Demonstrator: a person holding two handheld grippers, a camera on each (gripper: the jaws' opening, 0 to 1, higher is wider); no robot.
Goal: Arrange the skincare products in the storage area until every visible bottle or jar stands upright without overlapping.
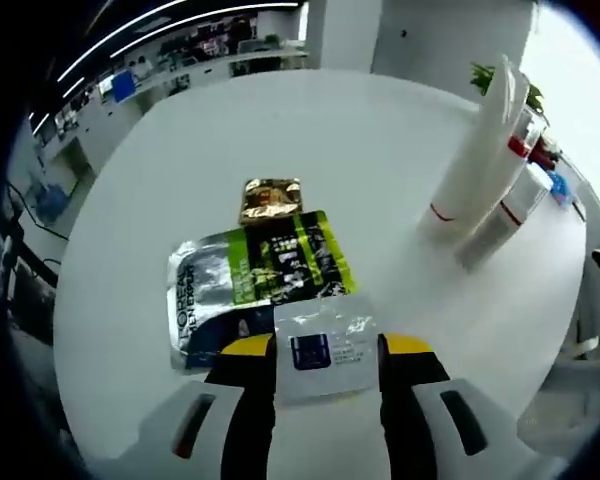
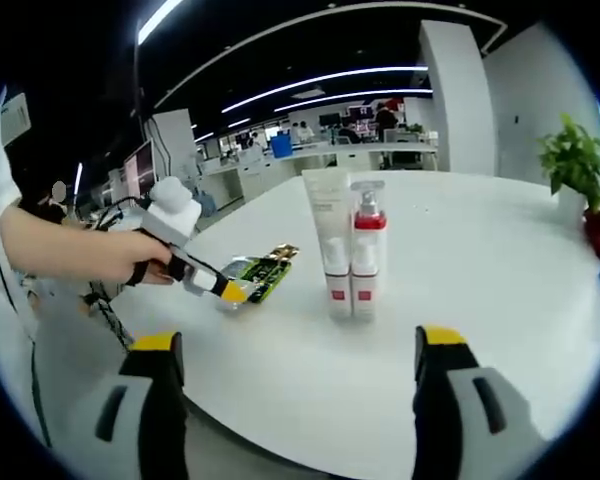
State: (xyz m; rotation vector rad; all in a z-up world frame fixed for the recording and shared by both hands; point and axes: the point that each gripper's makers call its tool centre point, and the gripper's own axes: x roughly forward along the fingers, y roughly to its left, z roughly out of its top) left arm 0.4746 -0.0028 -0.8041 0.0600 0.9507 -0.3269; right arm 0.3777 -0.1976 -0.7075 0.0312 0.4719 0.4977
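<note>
Left gripper view: the left gripper [image 1: 325, 352] has its jaws around a white sachet [image 1: 325, 350] lying near a green sachet [image 1: 265, 280] and a gold one [image 1: 271, 199]; all lie flat.

Right gripper view: the right gripper [image 2: 298, 365] is wide and empty. The tube [image 2: 326, 240] and pump bottle [image 2: 365, 255] already stand on the table [image 2: 480, 290].

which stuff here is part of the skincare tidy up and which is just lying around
Part of the job:
- white tube, upright
- red-capped pump bottle, upright beside it
- green and silver sachet, lying flat
- gold sachet
- small white sachet between the left hand-held gripper jaws

Just lying about:
- potted plant
</note>
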